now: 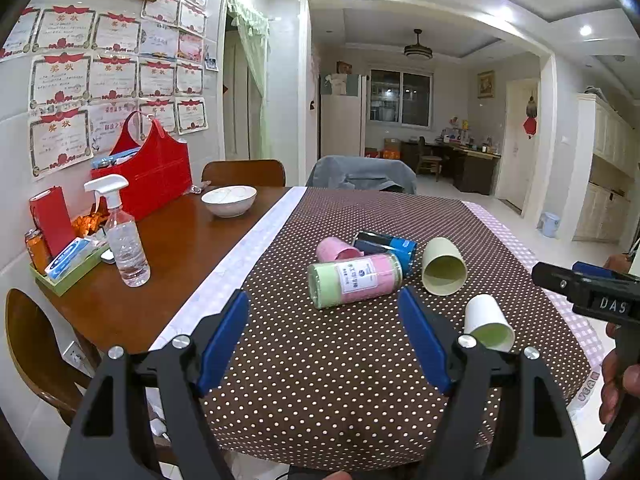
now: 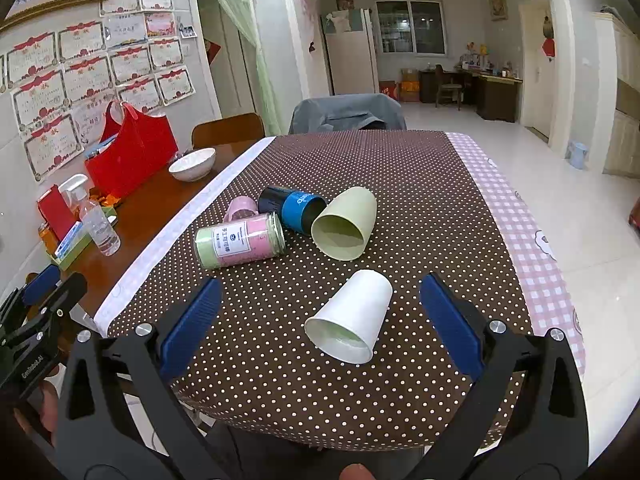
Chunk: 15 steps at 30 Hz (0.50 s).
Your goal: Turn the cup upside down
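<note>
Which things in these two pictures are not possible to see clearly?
- Pink cup: both views, mostly hidden behind the jar.
- Jar label: both views, print too small.
- White cup: left view, partly behind the left claw.
- Right claw: left view, cut by the edge.

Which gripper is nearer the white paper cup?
Right. The right gripper brackets the white paper cup, open; the left gripper sits off to the cup's left.

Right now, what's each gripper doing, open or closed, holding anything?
Left gripper: open, holding nothing.
Right gripper: open, empty, the white cup lying between its fingers.
</note>
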### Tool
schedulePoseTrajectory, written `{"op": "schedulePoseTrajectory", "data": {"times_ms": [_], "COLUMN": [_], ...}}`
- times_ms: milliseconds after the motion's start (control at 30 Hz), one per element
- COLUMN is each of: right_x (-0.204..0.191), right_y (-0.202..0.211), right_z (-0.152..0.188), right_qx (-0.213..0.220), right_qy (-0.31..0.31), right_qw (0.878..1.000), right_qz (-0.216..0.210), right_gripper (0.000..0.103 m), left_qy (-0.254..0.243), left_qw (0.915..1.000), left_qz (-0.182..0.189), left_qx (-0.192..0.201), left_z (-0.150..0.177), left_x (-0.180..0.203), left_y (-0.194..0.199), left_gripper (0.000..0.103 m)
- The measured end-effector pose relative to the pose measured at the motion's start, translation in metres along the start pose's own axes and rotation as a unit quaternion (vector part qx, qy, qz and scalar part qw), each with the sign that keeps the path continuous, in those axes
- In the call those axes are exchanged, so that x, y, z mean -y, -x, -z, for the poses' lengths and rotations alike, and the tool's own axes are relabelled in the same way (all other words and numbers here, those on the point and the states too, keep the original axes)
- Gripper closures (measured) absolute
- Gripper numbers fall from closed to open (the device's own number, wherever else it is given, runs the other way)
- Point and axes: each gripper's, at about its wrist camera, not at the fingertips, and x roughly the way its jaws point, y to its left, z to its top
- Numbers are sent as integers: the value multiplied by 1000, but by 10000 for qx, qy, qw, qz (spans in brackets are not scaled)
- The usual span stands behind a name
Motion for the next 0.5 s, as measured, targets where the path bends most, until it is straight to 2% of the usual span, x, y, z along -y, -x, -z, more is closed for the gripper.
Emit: {"op": "schedulePoseTrajectory", "data": {"times_ms": [233, 500], "right_x": [10, 34], "right_y": [-28, -72], "right_z": [2, 2], "right_qx": [-493, -1185], "right_qy": [-244, -703], "right_qw": [9983, 9904], "right_qz": [-174, -136], "right_gripper": [6, 6], "left_qy": [26, 65], "left_qw": [9999, 9994], "left_qz": [-18, -44], "left_qx": [-148, -322], "left_z": [10, 22], "left_x": [-1, -3], "left_y": [-13, -27], "left_gripper": [27, 27]}}
